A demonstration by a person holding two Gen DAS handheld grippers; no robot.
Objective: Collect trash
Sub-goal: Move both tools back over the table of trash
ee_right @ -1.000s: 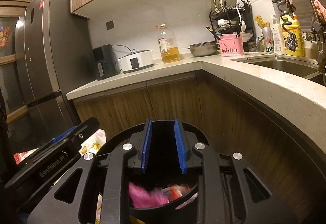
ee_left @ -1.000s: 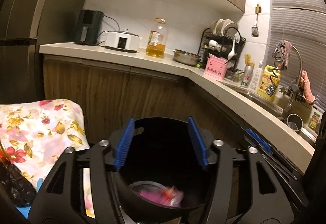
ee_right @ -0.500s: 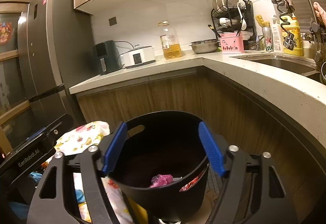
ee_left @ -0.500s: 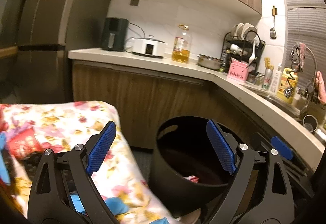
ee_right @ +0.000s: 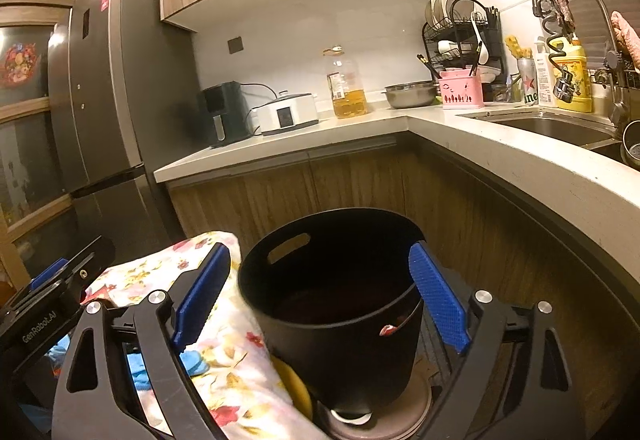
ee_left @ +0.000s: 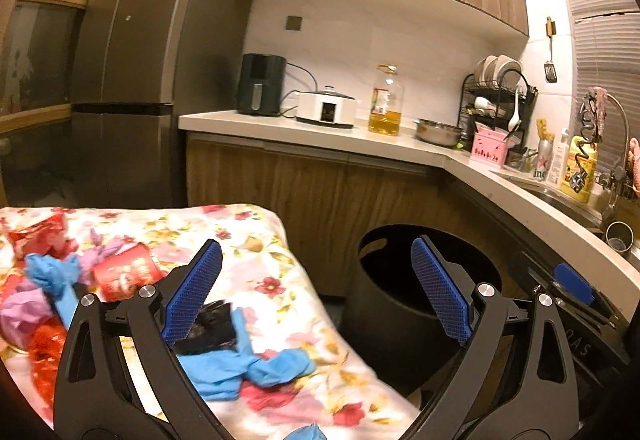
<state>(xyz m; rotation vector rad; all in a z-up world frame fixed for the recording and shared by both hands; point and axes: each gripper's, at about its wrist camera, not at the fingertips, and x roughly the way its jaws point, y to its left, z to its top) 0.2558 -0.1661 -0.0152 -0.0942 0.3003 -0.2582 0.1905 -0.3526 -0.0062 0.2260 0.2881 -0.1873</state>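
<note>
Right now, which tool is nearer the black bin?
Right. The right tool hangs just over the black bin; the left tool sits over the floral cloth beside it.

Left gripper (ee_left: 316, 290) in the foreground, jaws opening and nothing between the blue pads (ee_left: 192, 290). Below and to the left, a floral cloth (ee_left: 276, 252) strewn with trash: crumpled blue gloves (ee_left: 248, 368), a black scrap (ee_left: 212, 328) touching them, a red paper cup (ee_left: 128, 274) on its side, purple tissue (ee_left: 18, 314). Just right of the cloth, a black bucket (ee_left: 384, 324) with a slot handle near its rim, standing before wooden cabinets (ee_left: 320, 183). Right gripper (ee_left: 568, 284) partly visible at the right edge. On the countertop (ee_left: 360, 137): a black air fryer (ee_left: 260, 83), a white cooker (ee_left: 326, 107), an oil bottle (ee_left: 386, 101), a steel bowl (ee_left: 438, 131), a dish rack (ee_left: 496, 99).
</note>
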